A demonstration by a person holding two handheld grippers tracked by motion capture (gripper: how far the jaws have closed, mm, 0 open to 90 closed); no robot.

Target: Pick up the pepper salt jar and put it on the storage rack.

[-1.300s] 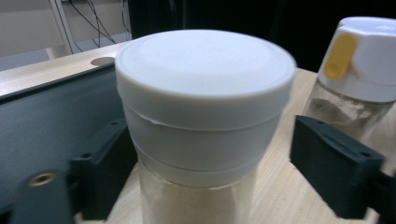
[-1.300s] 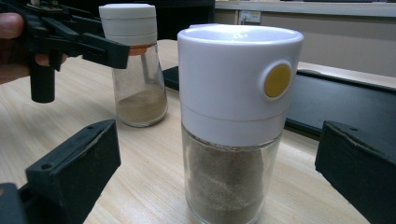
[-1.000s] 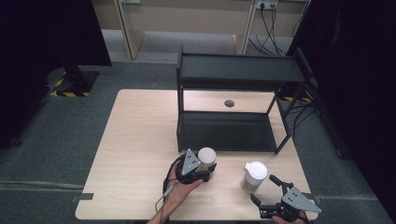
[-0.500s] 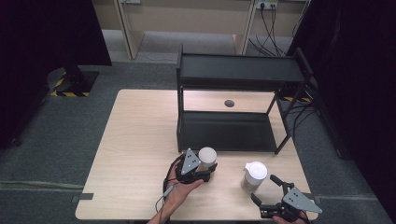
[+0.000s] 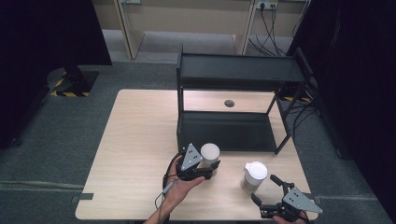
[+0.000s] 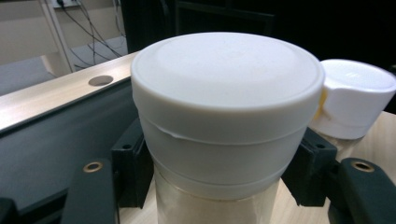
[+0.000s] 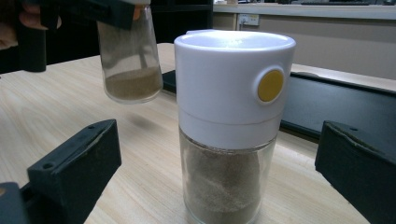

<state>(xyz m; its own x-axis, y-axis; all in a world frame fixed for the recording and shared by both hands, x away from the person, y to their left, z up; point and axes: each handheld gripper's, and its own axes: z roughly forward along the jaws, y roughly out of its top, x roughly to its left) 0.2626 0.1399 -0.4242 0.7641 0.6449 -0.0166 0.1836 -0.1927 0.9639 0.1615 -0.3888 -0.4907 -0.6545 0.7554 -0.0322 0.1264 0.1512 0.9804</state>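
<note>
High view: left tool [image 5: 210, 169] gripping jar [image 5: 209, 152], upright, lifting; rack [image 5: 233, 74] at twelve o'clock; right tool [image 5: 267, 191] gaping, empty, shaker [image 5: 254, 176] ahead.

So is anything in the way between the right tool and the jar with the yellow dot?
No. The right tool is open, and the jar stands upright on the table just ahead of its jaws, with bare tabletop between them.
</note>
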